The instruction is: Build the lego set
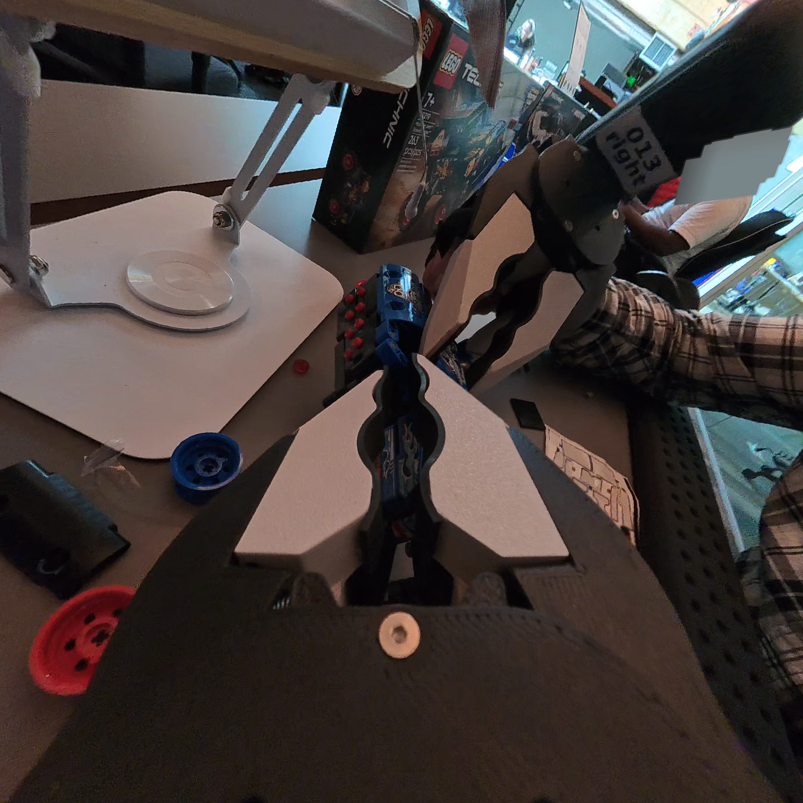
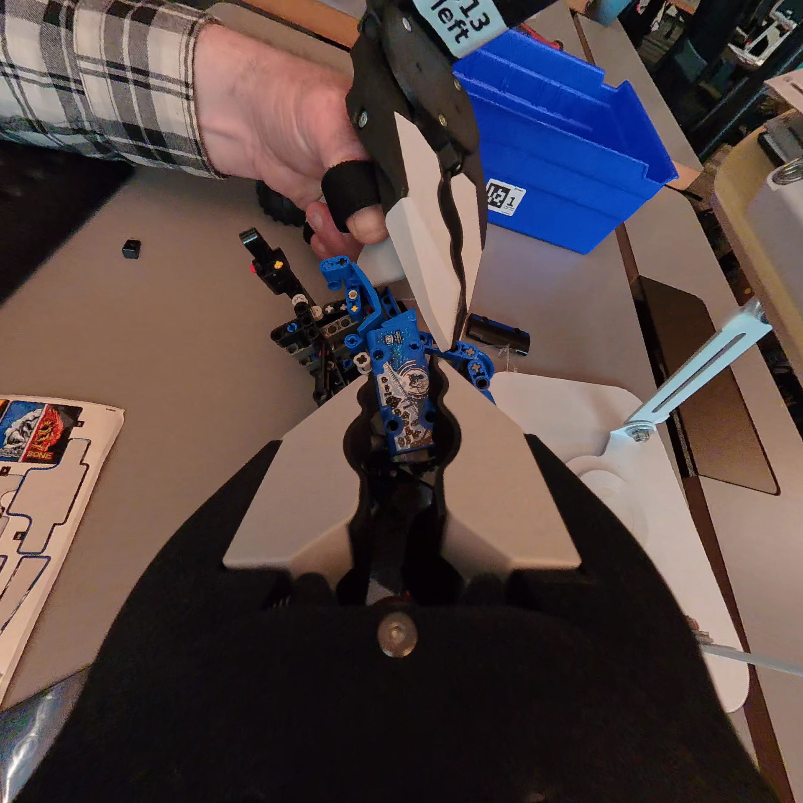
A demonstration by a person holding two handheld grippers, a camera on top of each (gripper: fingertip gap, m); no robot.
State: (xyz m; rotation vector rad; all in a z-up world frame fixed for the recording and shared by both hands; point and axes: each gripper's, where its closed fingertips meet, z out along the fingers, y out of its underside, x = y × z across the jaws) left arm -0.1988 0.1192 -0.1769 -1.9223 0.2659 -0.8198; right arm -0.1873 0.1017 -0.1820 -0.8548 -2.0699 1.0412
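Note:
A half-built lego model of blue panels, black beams and red pins is held above the grey table between both grippers. My left gripper is shut on it, with a blue flame-printed panel between the fingers. My right gripper is shut on another blue printed panel of the same model. The right gripper comes in from the upper right in the left wrist view. The left gripper comes down from above in the right wrist view, pinching a blue beam.
A blue wheel rim, a red wheel rim and a small red stud lie beside a white stand base. A lego box stands behind. A blue bin, sticker sheet and loose black parts lie around. Left and right tips are no more than a few centimetres apart. From the left gripper's tips to the blue wheel rim is close to 10 cm.

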